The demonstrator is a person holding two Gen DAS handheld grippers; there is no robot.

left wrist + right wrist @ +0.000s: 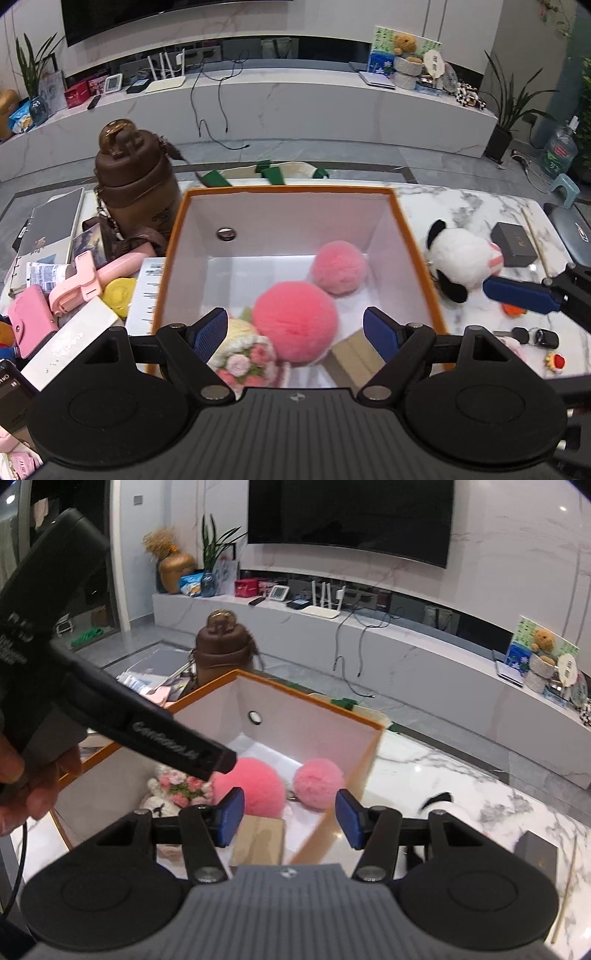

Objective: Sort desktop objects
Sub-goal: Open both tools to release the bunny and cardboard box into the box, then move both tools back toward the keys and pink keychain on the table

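An orange-rimmed white box (288, 190) stands mid-table. It holds a large pink pom-pom (295, 321), a smaller pink pom-pom (340, 267), a crocheted flower bunch (245, 360) and a tan carton (354, 360). My left gripper (295, 332) hangs open over the box's near side, nothing between its pads. My right gripper (290, 821) is open and empty at the box's right corner (378, 731). The pom-poms (255, 786) show beyond its fingers. A panda plush (458, 258) lies on the marble right of the box.
A brown bottle (133, 177), pink clip (92, 280), pink wallet (29, 321), yellow lump (120, 291) and papers crowd the left. A dark small box (513, 249), car keys (535, 336) and a thin stick lie right. A hand (33, 779) holds the left gripper's handle.
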